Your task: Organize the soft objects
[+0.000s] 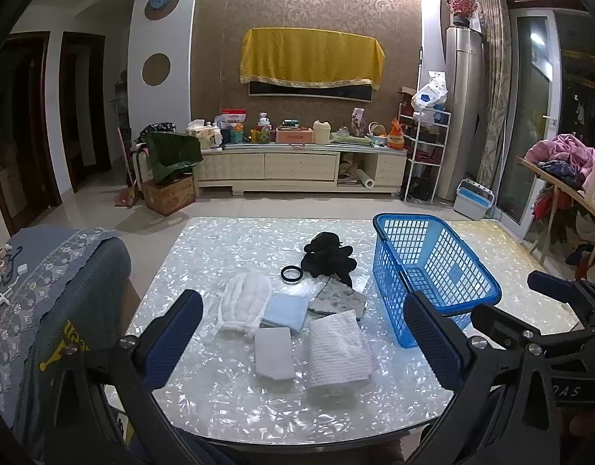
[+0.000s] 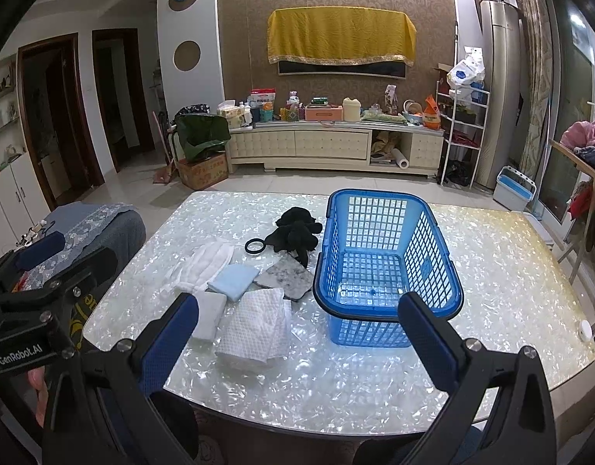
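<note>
A blue plastic basket stands empty on the pearly table. To its left lie soft items: a black plush bundle, a white quilted glove, a light blue cloth, a grey mottled cloth, a white sponge block and a white waffle towel. My left gripper hangs open above the near cloths. My right gripper is open between towel and basket.
A black ring lies beside the plush bundle. A chair with a grey-blue cover stands at the table's left edge. A small white cap sits near the right corner. A cluttered TV cabinet lines the far wall.
</note>
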Motion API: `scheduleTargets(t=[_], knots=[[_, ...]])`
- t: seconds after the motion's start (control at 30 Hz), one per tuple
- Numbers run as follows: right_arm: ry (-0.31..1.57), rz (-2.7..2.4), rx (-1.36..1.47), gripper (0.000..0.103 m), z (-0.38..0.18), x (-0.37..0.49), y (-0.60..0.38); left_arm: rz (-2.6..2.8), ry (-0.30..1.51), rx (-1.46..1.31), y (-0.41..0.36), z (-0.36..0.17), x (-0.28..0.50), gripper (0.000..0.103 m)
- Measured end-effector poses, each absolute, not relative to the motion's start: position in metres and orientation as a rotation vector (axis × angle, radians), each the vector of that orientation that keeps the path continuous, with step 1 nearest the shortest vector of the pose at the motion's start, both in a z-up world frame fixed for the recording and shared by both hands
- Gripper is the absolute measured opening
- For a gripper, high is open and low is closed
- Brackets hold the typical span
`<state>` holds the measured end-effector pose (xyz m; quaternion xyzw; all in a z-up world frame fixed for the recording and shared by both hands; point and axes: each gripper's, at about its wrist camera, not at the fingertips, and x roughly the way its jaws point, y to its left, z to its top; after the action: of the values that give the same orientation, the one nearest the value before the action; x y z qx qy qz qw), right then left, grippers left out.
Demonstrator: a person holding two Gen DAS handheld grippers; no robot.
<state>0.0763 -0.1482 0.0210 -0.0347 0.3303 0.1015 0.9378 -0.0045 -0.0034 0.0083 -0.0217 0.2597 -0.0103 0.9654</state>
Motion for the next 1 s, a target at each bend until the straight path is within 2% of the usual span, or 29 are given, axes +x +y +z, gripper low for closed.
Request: scheduleTargets(t=[0.53, 0.73, 1.0], knots=[[0.709, 0.243, -0.113, 0.103, 0.015, 0.104, -0.132, -0.020, 0.557, -0.116, 0.025, 0.014, 0.018, 0.103], [0.758, 0.264, -0.120, 0.103, 0.003, 0.122, -0.120, 0.057, 0.634, -0.042, 0.033, -0.001, 0.039, 0.103], [0.868, 0.321, -0.143, 0.103, -0.030, 0.144, -0.097, 0.047, 0.702, -0.104, 0.061, -0.030, 0.059, 0.103]])
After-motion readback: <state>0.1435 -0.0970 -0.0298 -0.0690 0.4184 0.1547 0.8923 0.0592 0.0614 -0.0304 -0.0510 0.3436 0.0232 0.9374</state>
